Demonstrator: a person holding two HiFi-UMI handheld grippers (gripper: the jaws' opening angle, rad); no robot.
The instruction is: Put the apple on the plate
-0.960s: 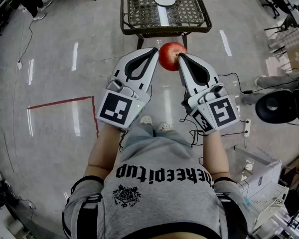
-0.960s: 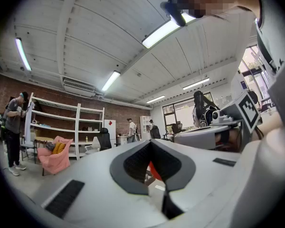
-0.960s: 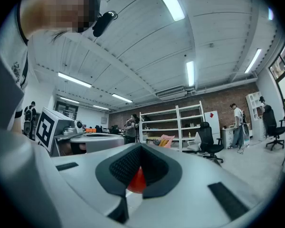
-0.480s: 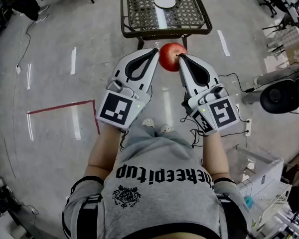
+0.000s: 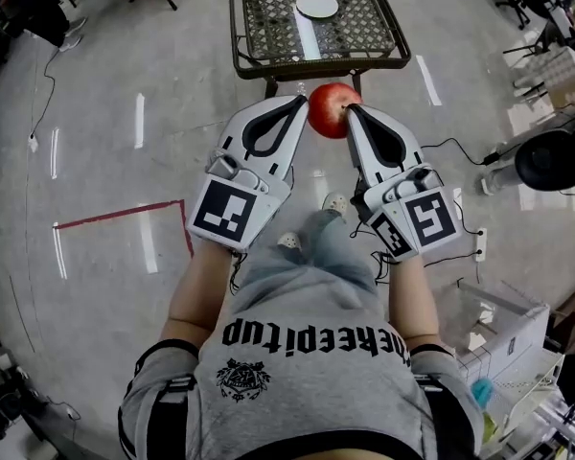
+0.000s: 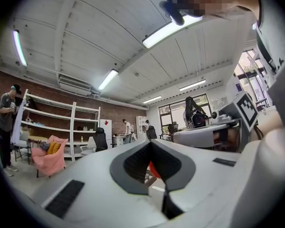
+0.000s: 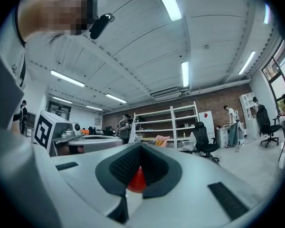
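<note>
Closest in, both grippers are raised side by side over the floor. The left gripper point(image 5: 295, 100) has its jaws closed together with nothing between them, and so does the right gripper point(image 5: 353, 112). Both gripper views show the tips meeting, with red visible through the gap behind them. The apple point(image 5: 332, 109) isn't inside either pair. It looks pinched between the two closed grippers and carried in mid-air. At twelve o'clock from it stands the mesh worktop point(image 5: 364, 27), with the white plate point(image 5: 317, 5) near its far edge, well apart from the fruit. So this looks like the carry step. The next move is to bring the apple forward over the plate with steady inward pressure, lower it, then part the grippers.
</note>
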